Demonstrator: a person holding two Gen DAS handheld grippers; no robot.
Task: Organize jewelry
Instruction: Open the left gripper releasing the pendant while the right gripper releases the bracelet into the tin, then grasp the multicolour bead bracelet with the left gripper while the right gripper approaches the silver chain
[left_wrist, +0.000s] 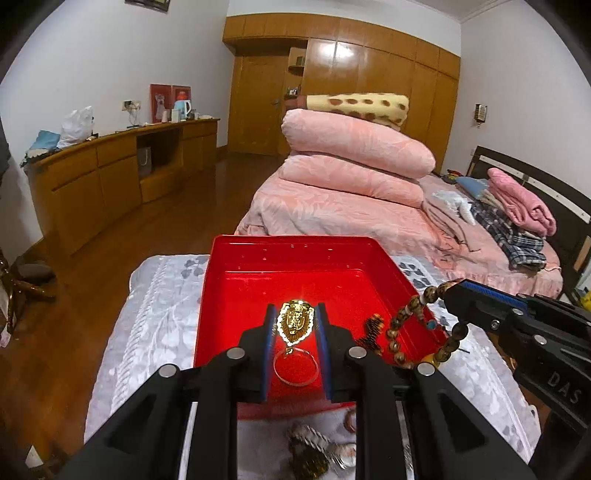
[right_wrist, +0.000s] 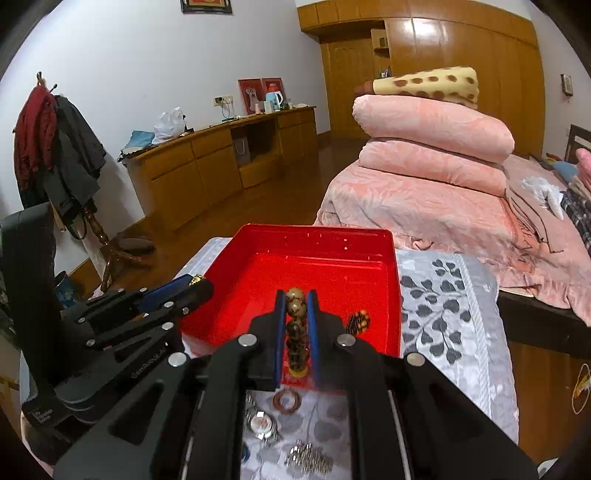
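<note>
Above a red tray (left_wrist: 295, 258) on a grey leaf-print cloth (right_wrist: 443, 302), the left gripper (left_wrist: 295, 321) pinched a gold lion-face pendant (left_wrist: 295, 320) between its blue pads, a clear ring (left_wrist: 295, 367) dangling below it. At three o'clock in the left wrist view, the right gripper (right_wrist: 296, 314), lettered "DAS", was clamped on a brown beaded bracelet (right_wrist: 296, 321) hanging over the tray's corner. A small striped charm (right_wrist: 357, 321) lay inside the tray at four o'clock. At six o'clock, nearer the camera, a wristwatch (right_wrist: 260, 422), a copper-coloured ring (right_wrist: 286, 400) and a silver chain (right_wrist: 308, 458) lay on the cloth.
</note>
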